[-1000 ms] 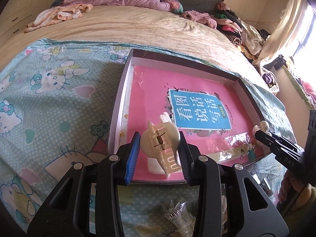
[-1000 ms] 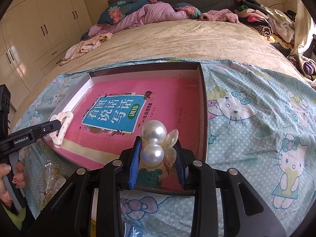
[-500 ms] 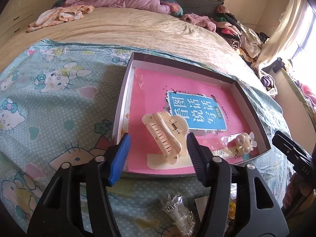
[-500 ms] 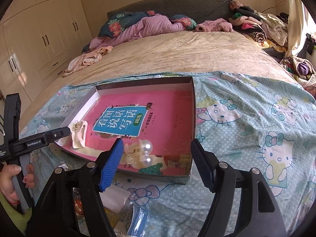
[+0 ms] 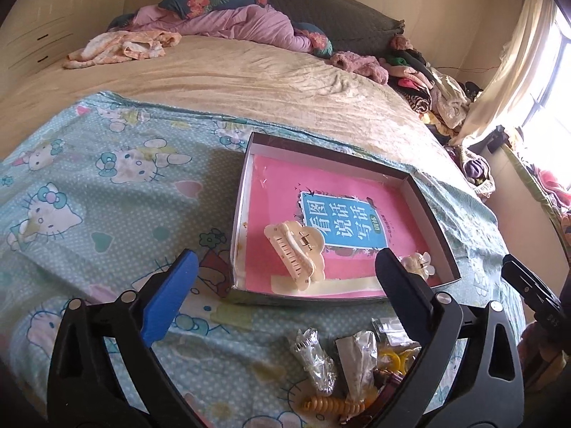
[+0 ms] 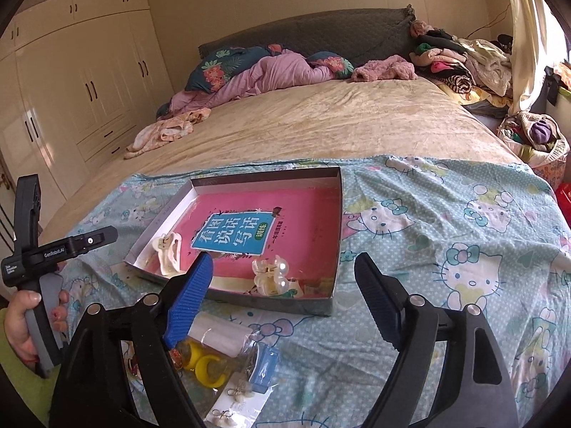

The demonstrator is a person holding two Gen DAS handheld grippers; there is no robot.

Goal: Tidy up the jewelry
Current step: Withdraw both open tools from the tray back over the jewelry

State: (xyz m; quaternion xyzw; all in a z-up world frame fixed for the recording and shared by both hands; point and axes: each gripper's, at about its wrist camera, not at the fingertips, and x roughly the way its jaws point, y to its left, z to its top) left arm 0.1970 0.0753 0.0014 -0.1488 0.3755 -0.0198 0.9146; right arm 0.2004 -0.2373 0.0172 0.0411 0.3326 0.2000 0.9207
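A: Where are the clips?
B: Cream clip [image 5: 296,254] and pearl clip [image 6: 270,274] lie inside the box [image 5: 430,214].
A: Claws?
B: Left claw [image 5: 285,297] and right claw [image 6: 283,297], jaws just opened, spread empty before the box.

Home bedroom: large bed [image 6: 321,125] with beige cover, dark padded headboard [image 6: 314,35], rumpled pink quilt [image 6: 271,75] far end; cream wardrobes [image 6: 71,82] left; clothes heap [image 6: 460,60], curtained window [image 5: 549,82] right.
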